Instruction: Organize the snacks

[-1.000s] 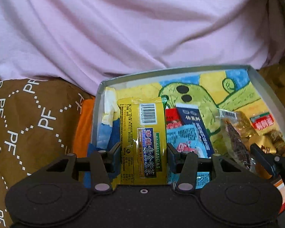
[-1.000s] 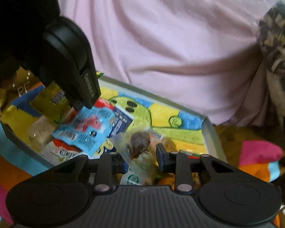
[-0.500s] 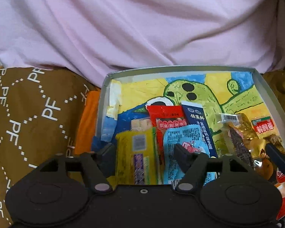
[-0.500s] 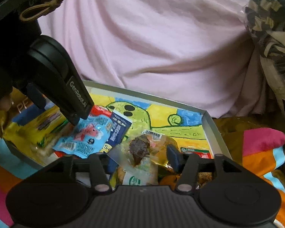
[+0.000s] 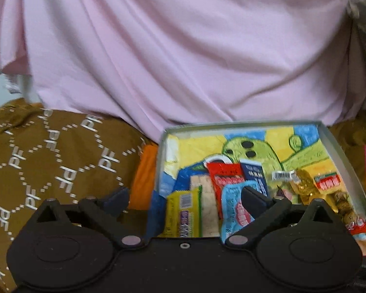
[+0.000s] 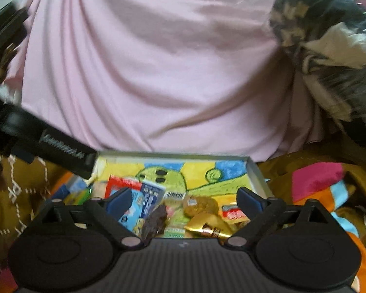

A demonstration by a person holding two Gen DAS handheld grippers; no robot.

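Observation:
A shallow grey tray (image 5: 241, 122) lined with a cartoon drawing holds several snack packets. In the left wrist view my left gripper (image 5: 185, 200) hangs above its near edge, jaws opening wide. The yellow packet (image 5: 183, 216) lies loose below them, beside a red packet (image 5: 223, 175) and a light-blue packet (image 5: 233, 207). In the right wrist view my right gripper (image 6: 185, 200) is also opening, with nothing pressed by its pads. A dark snack in clear wrap (image 6: 156, 219), a round cookie (image 6: 200, 205) and a gold wrapper (image 6: 207, 230) lie in the tray (image 6: 173, 155) under it. The left gripper's finger (image 6: 61, 151) shows at the left.
A pink cloth (image 5: 183, 48) rises behind the tray. Brown fabric printed with letters (image 5: 48, 166) lies to its left. A multicoloured blanket (image 6: 324, 183) lies to its right, and a camouflage bundle in plastic (image 6: 317, 24) sits at the upper right.
Both grippers opened. The left let the yellow packet drop into the tray and the right let go of the clear-wrapped dark snack. Both pulled back and upward from the tray.

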